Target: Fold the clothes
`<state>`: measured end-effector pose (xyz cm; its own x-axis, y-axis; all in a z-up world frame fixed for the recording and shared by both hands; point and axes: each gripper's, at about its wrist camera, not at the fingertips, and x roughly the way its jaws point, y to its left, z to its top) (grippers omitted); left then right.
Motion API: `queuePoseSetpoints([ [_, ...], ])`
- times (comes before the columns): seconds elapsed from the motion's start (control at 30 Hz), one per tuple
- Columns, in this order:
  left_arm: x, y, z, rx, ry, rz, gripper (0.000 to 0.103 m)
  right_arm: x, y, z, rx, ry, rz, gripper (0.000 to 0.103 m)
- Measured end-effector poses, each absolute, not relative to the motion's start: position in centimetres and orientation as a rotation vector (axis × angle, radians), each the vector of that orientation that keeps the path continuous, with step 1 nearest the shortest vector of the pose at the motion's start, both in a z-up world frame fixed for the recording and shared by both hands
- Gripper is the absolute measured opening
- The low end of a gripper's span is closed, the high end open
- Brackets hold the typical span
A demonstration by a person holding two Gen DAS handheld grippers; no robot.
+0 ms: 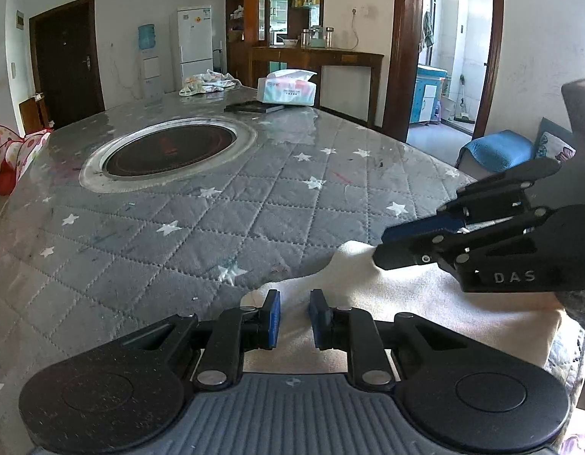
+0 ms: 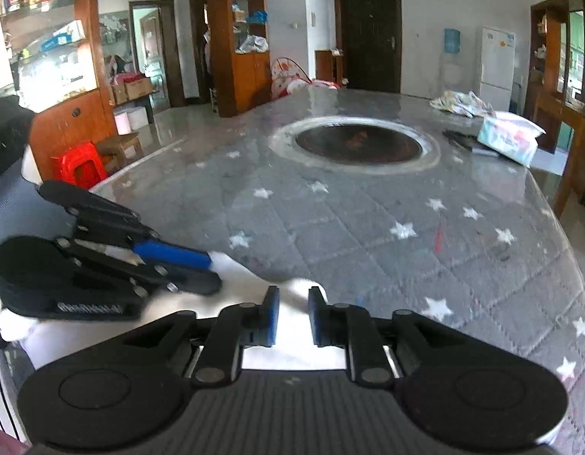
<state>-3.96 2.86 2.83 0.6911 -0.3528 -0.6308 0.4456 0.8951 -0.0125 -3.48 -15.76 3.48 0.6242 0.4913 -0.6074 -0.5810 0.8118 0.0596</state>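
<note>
white cloth (image 1: pixel 406 303) lies between both slightly parted claws.

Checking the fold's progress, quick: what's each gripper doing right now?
Left gripper: narrowly apart over the white cloth; grip cannot be told.
Right gripper: narrowly apart, cloth bunched at its tips; grip cannot be told.

Left wrist view low over the tabletop (image 1: pixel 148 235) near edge, looking forward and down along its own tool (image 1: pixel 294 316), right wrist view alongside, close over the same edge, both sharing the round inset (image 1: pixel 170 151), tissue pack (image 1: pixel 286 91), each catching the other tool at its side
</note>
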Motion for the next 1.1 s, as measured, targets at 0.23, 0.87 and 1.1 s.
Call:
queuePoseSetpoints([
  [0.23, -4.0, 2.7, 2.8, 0.148, 0.671, -0.444, 0.02, -2.7, -14.2, 2.2, -0.177, 0.68, 0.629, 0.018],
  [0.87, -3.9, 2.5, 2.6, 0.167, 0.669, -0.432, 0.021, -8.5, -20.7, 3.0, -0.194, 0.666, 0.529, 0.017],
  [1.1, -4.1, 3.8, 3.9, 0.099, 0.649, -0.407, 0.022, -8.9, -21.6, 4.0, -0.174, 0.626, 0.511, 0.018],
])
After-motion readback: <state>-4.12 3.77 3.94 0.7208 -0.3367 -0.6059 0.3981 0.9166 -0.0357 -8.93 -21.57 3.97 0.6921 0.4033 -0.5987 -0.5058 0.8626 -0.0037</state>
